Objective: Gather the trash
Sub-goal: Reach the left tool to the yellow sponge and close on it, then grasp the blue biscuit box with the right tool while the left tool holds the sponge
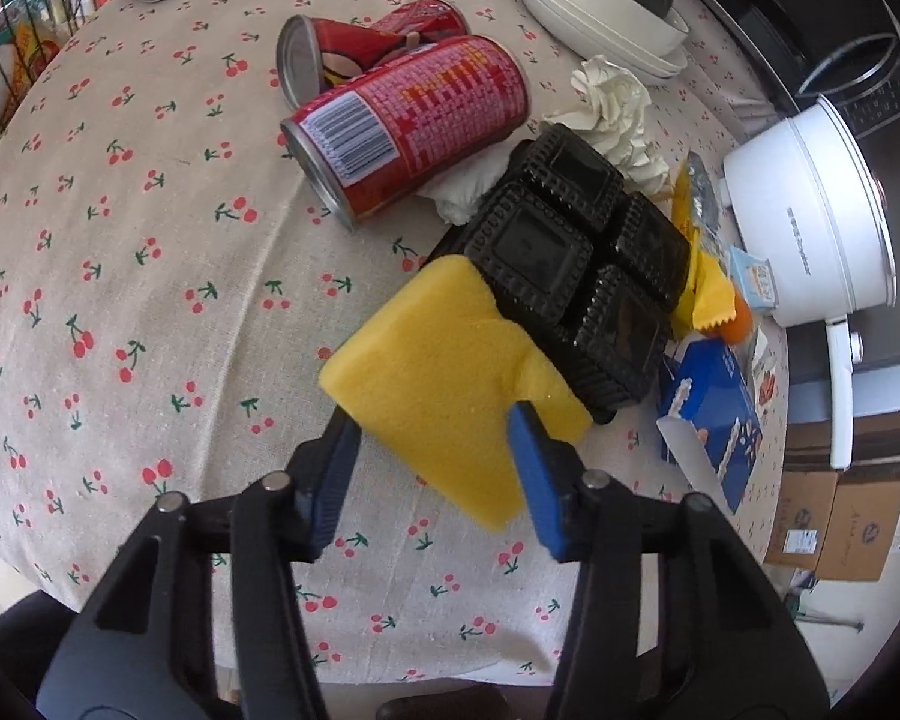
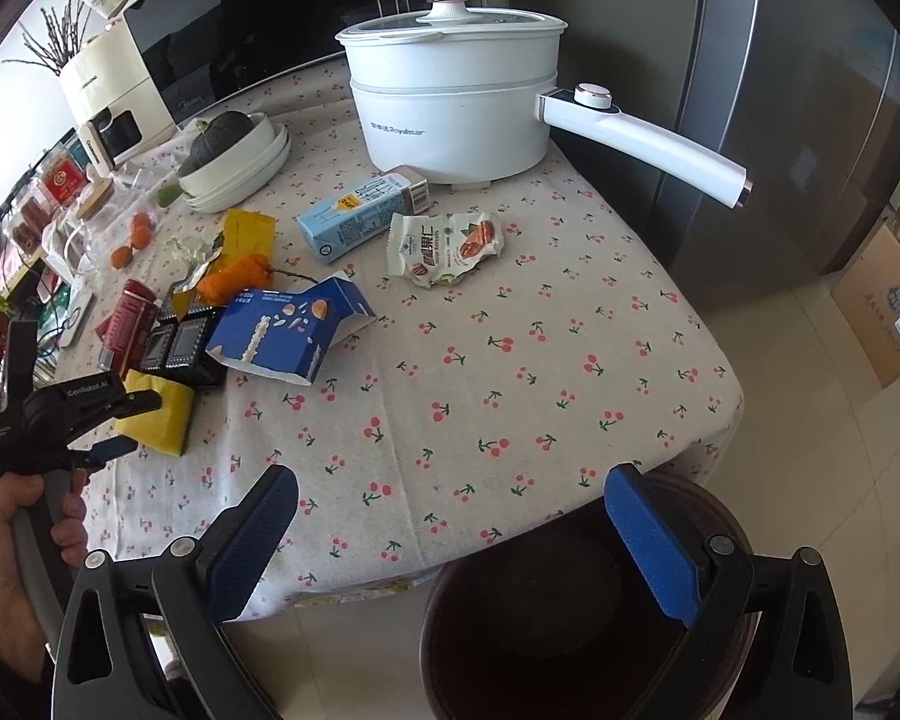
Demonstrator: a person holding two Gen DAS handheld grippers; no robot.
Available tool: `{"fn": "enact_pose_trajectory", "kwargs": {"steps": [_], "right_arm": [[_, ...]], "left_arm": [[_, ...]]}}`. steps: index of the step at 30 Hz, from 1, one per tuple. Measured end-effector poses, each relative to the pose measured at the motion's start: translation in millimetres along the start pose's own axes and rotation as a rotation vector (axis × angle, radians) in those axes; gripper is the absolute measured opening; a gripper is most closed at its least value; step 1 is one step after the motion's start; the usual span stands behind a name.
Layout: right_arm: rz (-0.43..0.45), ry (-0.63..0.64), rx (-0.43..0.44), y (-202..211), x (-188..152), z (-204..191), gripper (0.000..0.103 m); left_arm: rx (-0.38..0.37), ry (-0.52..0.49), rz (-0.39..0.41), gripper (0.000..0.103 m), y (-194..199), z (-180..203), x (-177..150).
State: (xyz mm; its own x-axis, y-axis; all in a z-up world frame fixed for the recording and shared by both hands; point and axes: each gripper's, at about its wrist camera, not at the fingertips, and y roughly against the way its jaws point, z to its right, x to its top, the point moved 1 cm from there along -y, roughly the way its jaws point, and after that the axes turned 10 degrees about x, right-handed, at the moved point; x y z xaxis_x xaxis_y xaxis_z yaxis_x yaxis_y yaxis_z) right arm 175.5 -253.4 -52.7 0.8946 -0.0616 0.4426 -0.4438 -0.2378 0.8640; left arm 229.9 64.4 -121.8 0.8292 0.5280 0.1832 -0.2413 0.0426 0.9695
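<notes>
My left gripper [image 1: 433, 420] is shut on a yellow sponge [image 1: 438, 372], and its right pad dents the foam. The sponge rests against a black plastic tray [image 1: 570, 264] on the cherry-print table [image 1: 120, 276]. Behind lie two red cans [image 1: 414, 126] and crumpled white tissue [image 1: 618, 108]. In the right wrist view, a hand holds the left gripper [image 2: 132, 425] on the sponge [image 2: 162, 420]. My right gripper [image 2: 453, 480] stands open and empty over the table's near edge, above a dark brown bin [image 2: 540, 618]. A torn blue carton [image 2: 288, 330], a light blue drink carton [image 2: 360, 213] and a snack wrapper [image 2: 444, 246] lie further back.
A white electric pot [image 2: 450, 114] with a long handle stands at the back of the table. Stacked white dishes holding a dark squash [image 2: 240, 162] sit at the back left, beside a yellow wrapper [image 2: 246, 234]. Cardboard boxes [image 2: 894, 300] stand on the floor at the right.
</notes>
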Motion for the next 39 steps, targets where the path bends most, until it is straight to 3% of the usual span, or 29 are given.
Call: {"fn": "enact_pose_trajectory", "kwargs": {"steps": [6,11,12,13,15,22,25,30,33,39], "right_arm": [[-0.001,-0.016,0.01,-2,3,-1,0.103],[-0.01,-0.037,0.013,-10,6,-4,0.103],[-0.012,-0.041,0.013,-11,7,-4,0.103],[-0.014,-0.044,0.013,-12,6,-4,0.103],[-0.018,-0.045,0.015,-14,6,-5,0.103],[-0.023,-0.037,0.009,-14,5,-3,0.103],[-0.026,-0.043,0.005,-15,4,1,0.103],[-0.032,-0.04,-0.004,-17,4,5,0.103],[-0.038,-0.038,-0.004,-18,3,5,0.103],[-0.036,-0.037,0.01,-22,9,-3,0.103]], "left_arm": [[-0.027,-0.119,-0.006,0.029,14,-5,-3],[-0.051,-0.191,0.027,0.028,29,-7,-8],[-0.034,-0.219,0.047,0.039,33,-4,-7],[-0.005,-0.246,0.065,0.066,35,-1,-6],[0.051,-0.298,0.105,0.098,38,2,-5],[0.218,-0.552,0.177,0.098,17,25,-8],[0.246,-0.618,0.19,0.098,6,33,-10],[0.254,-0.603,0.132,0.098,-13,33,-1],[0.217,-0.555,0.1,0.089,-20,25,2],[0.17,-0.512,0.113,0.083,4,11,-2]]}}
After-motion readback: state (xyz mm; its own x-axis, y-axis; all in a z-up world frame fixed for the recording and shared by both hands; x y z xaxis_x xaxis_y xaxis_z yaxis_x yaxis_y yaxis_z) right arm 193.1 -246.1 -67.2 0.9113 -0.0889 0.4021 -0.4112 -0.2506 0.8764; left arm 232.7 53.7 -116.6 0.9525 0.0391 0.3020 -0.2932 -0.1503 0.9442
